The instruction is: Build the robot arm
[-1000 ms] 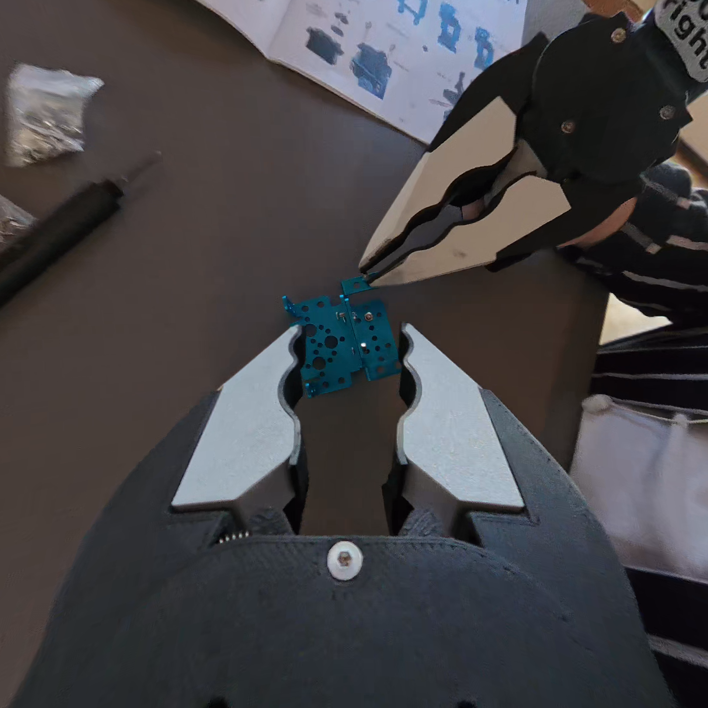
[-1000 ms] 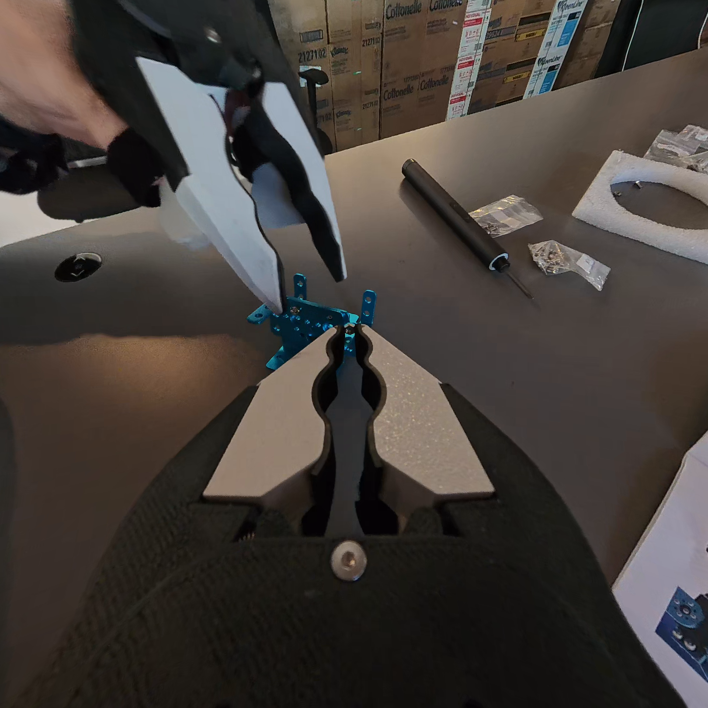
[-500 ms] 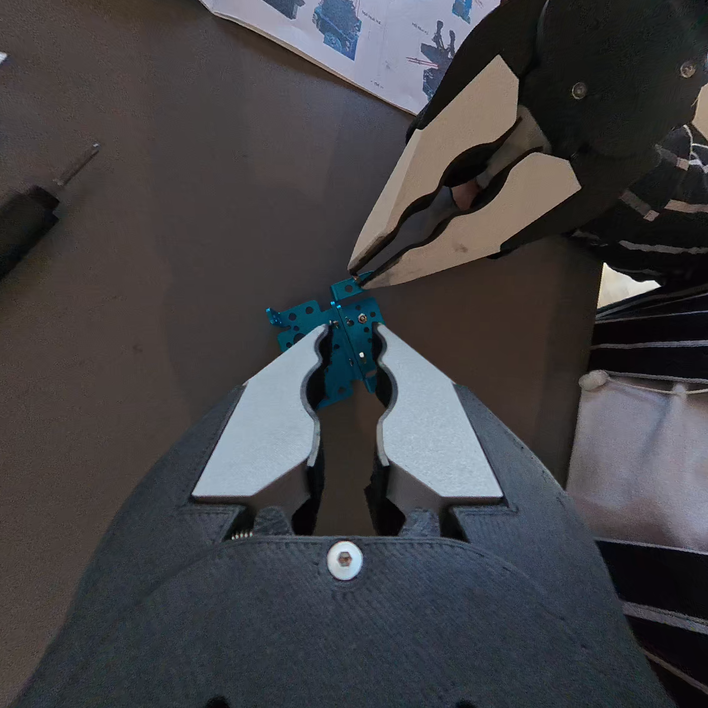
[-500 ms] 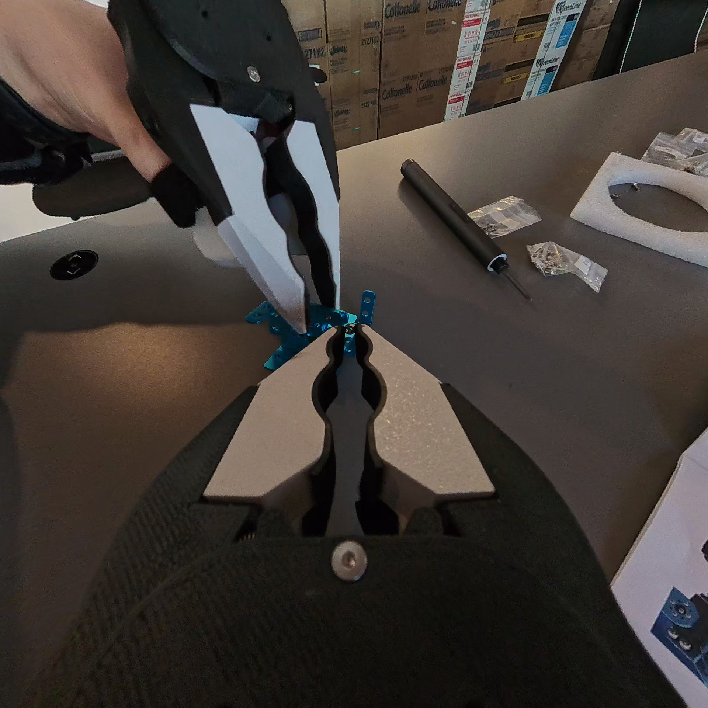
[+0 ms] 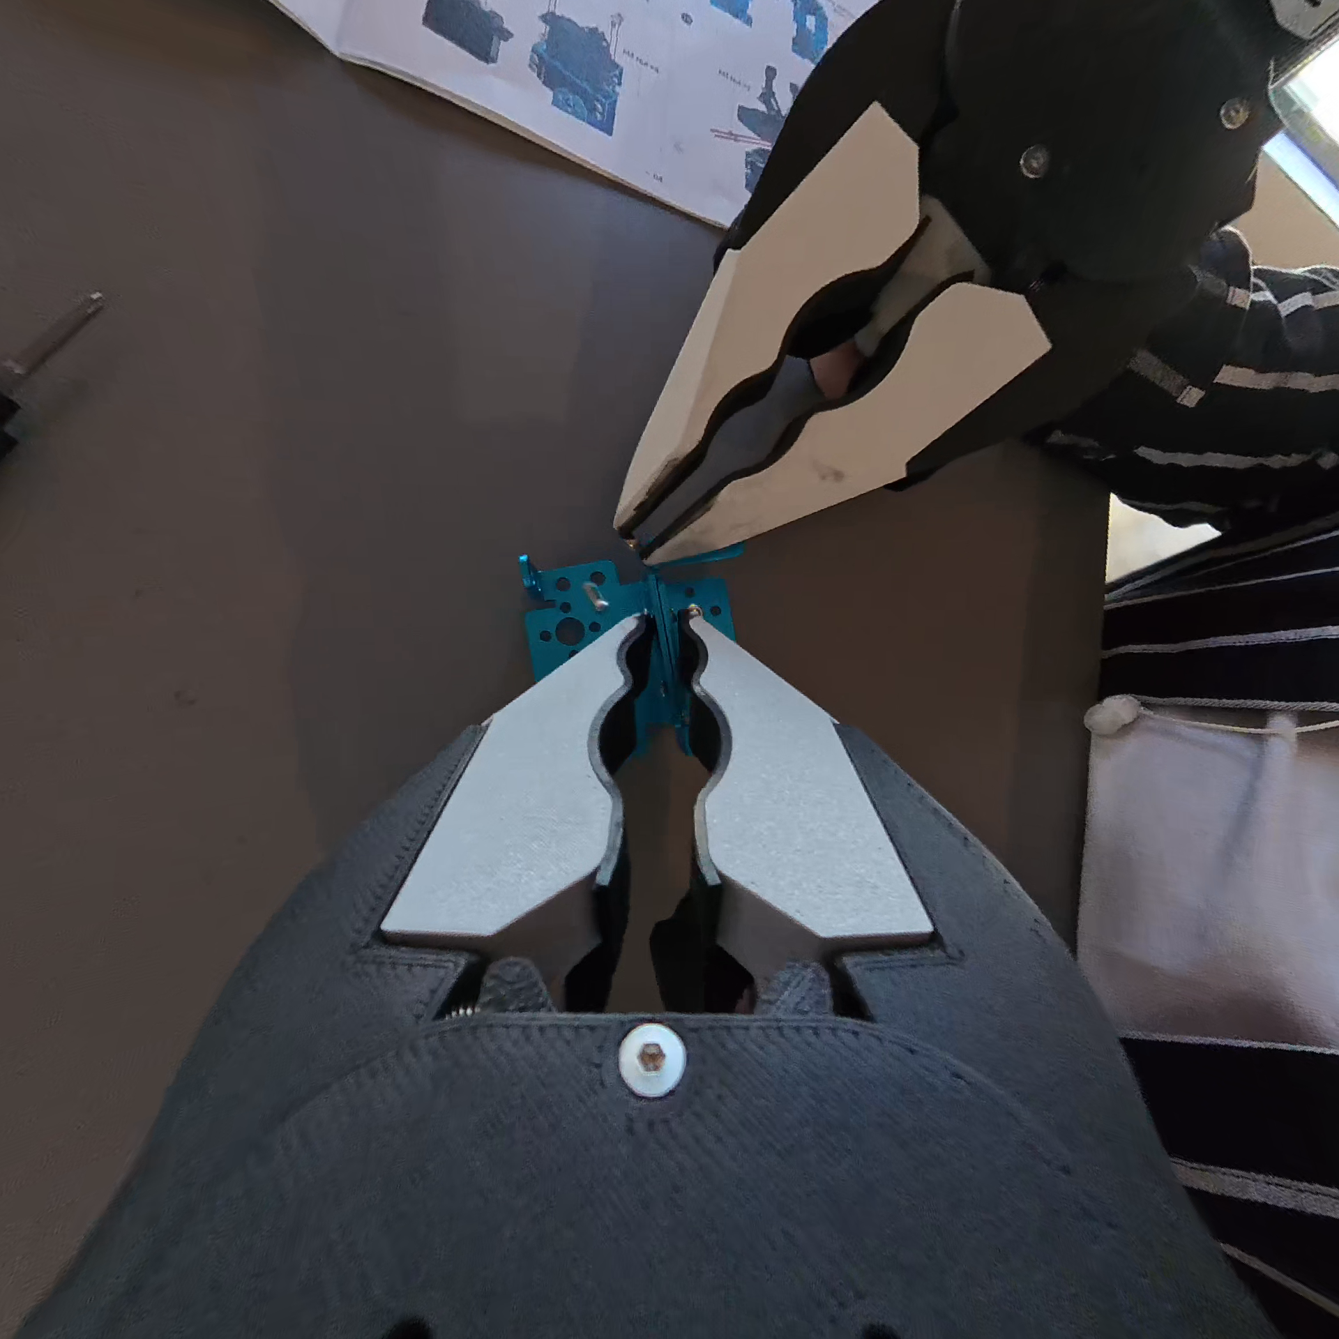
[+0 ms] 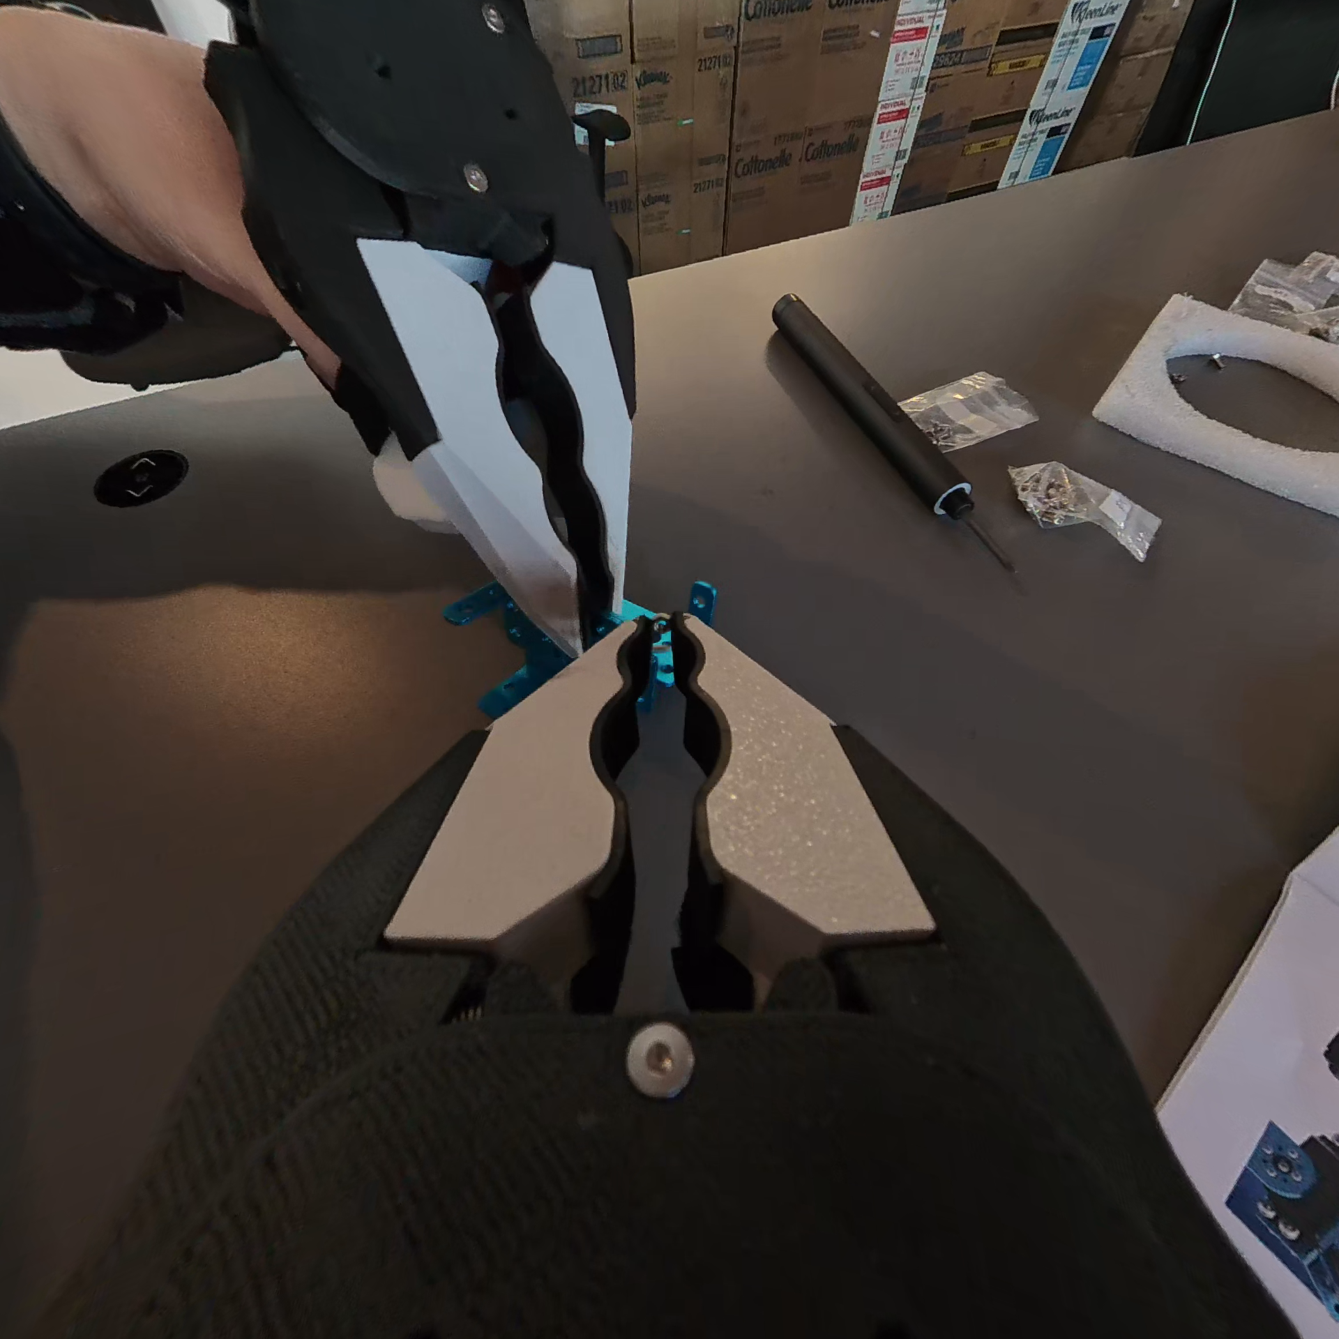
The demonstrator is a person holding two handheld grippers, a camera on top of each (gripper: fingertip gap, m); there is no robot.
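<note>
your left tool [image 5: 661, 616] was nearly closed, pinching the upright middle fin of the blue bracket [image 5: 572, 623] at frame centre on the dark surface [image 5: 290, 435]. your right tool [image 6: 661, 622] was closed to a narrow slit, gripping a tab on the same bracket [image 6: 522, 677].

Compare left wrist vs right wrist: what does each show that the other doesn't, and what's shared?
Left wrist only: striped sleeve, white cloth bag.
Right wrist only: cardboard boxes, two screw bags, white foam ring, whole black screwdriver.
Both: blue perforated bracket on the dark table, left gripper and right gripper shut on it, instruction sheet.
</note>
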